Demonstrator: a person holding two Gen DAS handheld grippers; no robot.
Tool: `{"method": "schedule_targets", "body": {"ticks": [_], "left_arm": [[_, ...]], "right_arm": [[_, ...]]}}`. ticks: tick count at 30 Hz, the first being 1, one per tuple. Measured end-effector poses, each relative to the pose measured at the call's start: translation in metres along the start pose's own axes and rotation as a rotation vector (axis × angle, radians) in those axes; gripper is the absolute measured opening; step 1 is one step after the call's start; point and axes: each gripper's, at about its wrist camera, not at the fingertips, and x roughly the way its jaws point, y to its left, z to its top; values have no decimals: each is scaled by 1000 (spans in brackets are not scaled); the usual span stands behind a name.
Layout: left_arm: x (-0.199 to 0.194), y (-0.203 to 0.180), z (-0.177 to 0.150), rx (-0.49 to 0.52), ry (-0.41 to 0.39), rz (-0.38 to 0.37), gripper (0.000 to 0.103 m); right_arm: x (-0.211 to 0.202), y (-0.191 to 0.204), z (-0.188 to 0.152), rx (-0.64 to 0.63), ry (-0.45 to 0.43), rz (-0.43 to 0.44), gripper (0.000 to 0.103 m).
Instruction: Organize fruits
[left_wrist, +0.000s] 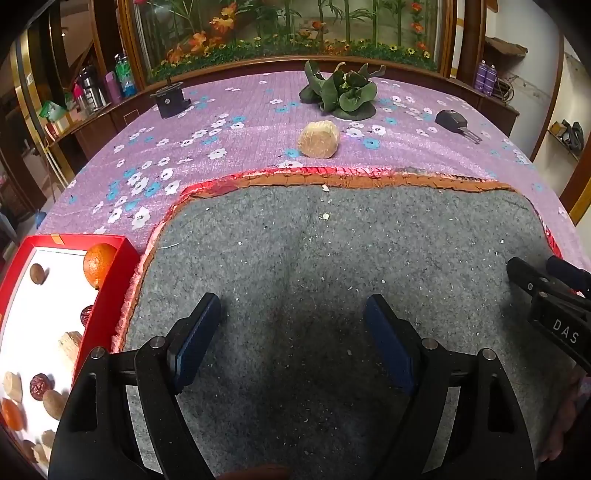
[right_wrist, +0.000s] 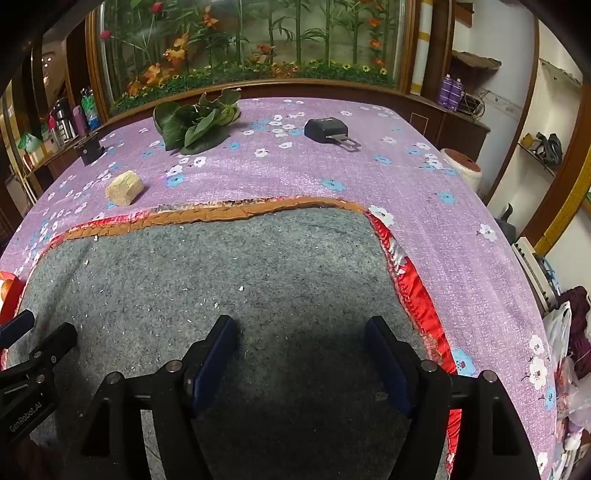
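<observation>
A red box (left_wrist: 110, 295) with a white inside sits at the left in the left wrist view. It holds an orange (left_wrist: 98, 264), brown nuts (left_wrist: 37, 273), red dates (left_wrist: 40, 386) and pale chunks (left_wrist: 70, 343). My left gripper (left_wrist: 291, 332) is open and empty over the grey felt mat (left_wrist: 332, 258). My right gripper (right_wrist: 301, 349) is open and empty over the same mat (right_wrist: 221, 266); its fingers (left_wrist: 524, 275) show at the right edge of the left wrist view. My left gripper's fingers (right_wrist: 55, 341) show at the left of the right wrist view.
On the purple flowered cloth (left_wrist: 240, 147) beyond the mat lie a pale round block (left_wrist: 318, 139), a leafy green vegetable (left_wrist: 340, 92), a black car key (left_wrist: 456, 123) and a small black device (left_wrist: 170, 98). A glass case with plants stands behind.
</observation>
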Motion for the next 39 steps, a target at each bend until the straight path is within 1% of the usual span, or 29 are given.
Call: {"method": "schedule_targets", "body": {"ticks": [6,7,8,14,18,39], "left_arm": [[0,1,0,-2,2,0,83],[0,1,0,-3,3,1,83],[1,2,0,-7,6,4,86],[6,8,0,-50,25,11,95],[8,9,0,-60,37,8,102],[8,10,1,-63,39,4,103]], "right_arm": [[3,-2,1,5,8,-6,82],[4,-2,1,5,10,-4,87],[5,-3,1,2,19,4,94],[7,2,0,2,34,-11,103],[7,0,-1,14,40,-13,103],[4,-3,-5,16,39,2,103]]}}
